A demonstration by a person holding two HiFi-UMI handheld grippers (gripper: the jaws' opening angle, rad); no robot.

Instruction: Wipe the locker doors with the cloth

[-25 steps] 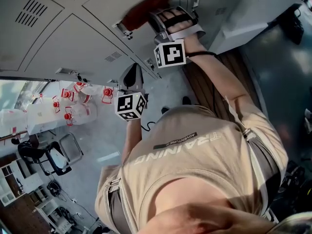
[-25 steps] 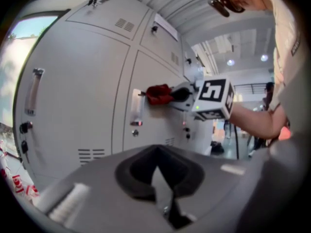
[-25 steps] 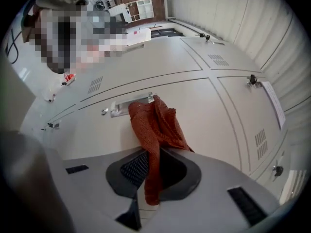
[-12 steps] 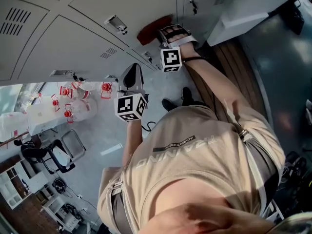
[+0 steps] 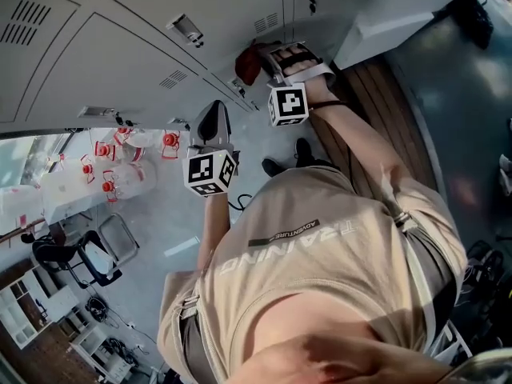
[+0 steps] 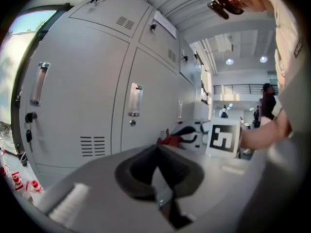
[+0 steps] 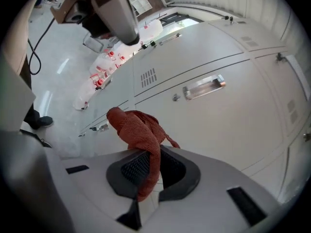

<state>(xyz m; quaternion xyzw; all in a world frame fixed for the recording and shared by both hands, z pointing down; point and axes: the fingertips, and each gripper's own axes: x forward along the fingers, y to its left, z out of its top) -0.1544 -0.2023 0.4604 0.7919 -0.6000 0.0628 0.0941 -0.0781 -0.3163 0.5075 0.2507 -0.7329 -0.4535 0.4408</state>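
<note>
The red cloth [image 7: 138, 127] hangs bunched from my right gripper [image 7: 150, 166], which is shut on it. In the head view this gripper [image 5: 276, 58] holds the cloth [image 5: 248, 62] against or just off the low grey locker doors [image 5: 144, 46]; contact cannot be told. A door with a metal handle [image 7: 204, 87] fills the right gripper view. My left gripper [image 5: 210, 126] hangs lower and to the left, away from the doors. Its jaws [image 6: 158, 152] are shut with nothing between them, and the cloth [image 6: 170, 139] shows small beyond them.
Clear bottles with red caps [image 5: 120, 162] stand on the floor by the lockers. A black chair [image 5: 88, 258] is further left. A wooden bench [image 5: 376, 102] runs along the right, beside the person's arm.
The right gripper has carried the cloth down the locker doors toward the floor, and the cloth now looks more bunched. The left gripper has barely moved.
</note>
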